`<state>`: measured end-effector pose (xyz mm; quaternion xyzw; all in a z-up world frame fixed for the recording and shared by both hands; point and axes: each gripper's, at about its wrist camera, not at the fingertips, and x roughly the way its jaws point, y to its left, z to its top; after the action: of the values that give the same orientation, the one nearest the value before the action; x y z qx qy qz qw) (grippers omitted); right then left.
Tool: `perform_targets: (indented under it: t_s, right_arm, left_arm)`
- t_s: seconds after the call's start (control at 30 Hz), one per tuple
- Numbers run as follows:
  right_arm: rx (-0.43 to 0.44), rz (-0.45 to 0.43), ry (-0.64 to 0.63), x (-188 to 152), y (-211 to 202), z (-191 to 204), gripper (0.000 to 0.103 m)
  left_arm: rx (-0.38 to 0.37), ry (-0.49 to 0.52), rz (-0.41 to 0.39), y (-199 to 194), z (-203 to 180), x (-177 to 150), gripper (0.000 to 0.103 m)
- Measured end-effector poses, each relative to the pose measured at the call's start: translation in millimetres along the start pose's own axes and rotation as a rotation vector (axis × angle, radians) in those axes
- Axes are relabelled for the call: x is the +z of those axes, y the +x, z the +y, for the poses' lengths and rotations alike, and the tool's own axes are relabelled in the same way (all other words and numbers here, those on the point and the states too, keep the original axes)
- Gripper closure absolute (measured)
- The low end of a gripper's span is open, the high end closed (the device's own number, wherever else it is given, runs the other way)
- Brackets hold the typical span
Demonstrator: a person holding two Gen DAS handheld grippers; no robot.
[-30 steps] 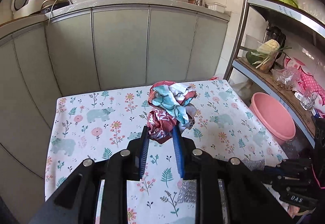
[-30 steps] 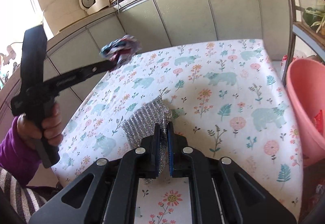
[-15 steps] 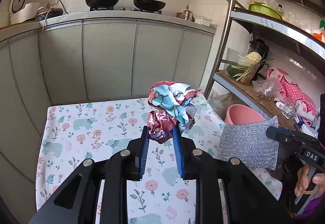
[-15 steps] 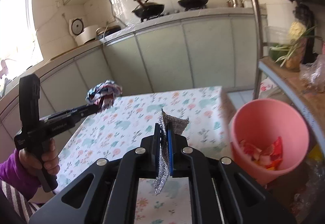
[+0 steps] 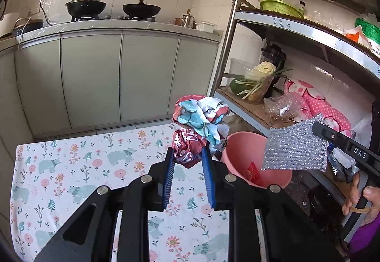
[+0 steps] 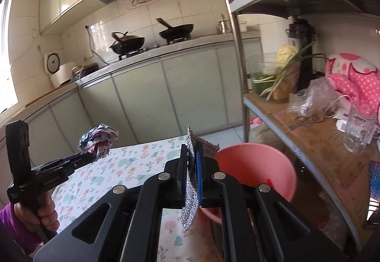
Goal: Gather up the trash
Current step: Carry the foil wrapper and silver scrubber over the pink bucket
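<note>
Room: kitchen, pale cabinets (image 5: 95,77), two woks (image 5: 141,9) on the stove, steel shelf rack (image 5: 296,31) to the right.
Surface: floral-cloth counter (image 5: 71,167), bare near both tools.
Bin: pink bucket (image 5: 251,167) beside the counter's right edge, some trash inside.
Right hand-held gripper (image 6: 193,162): clamped on a silver pad (image 5: 294,145) hanging edge-down, nearer the bucket, just short of its rim.
Left hand-held gripper (image 5: 188,162): clamped on a crumpled wrapper (image 5: 199,124), over the counter; bucket lay ahead-right.

right gripper (image 6: 192,164) | fingers clamp silver wrapper (image 6: 190,190) | beside pink bucket (image 6: 256,167)
</note>
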<state>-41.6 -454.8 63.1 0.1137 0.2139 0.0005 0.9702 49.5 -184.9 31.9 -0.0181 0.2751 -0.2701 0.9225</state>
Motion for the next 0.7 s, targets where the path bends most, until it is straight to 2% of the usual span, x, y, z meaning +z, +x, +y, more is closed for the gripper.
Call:
perform_targets:
  t_s: [0.3,0.7]
  right_arm:
    - [-0.051,-0.019,0.023,1.0,-11.2,-19.5,0.096]
    - [-0.064,-0.038,0.005,7.4,-28.4,-9.2,0.096]
  left_arm:
    - [-0.053,0.037,0.006,20.1,-34.9,9.4,0.08]
    - [-0.042,0.057,-0.01,14.7,-47.0,14.3,0.08]
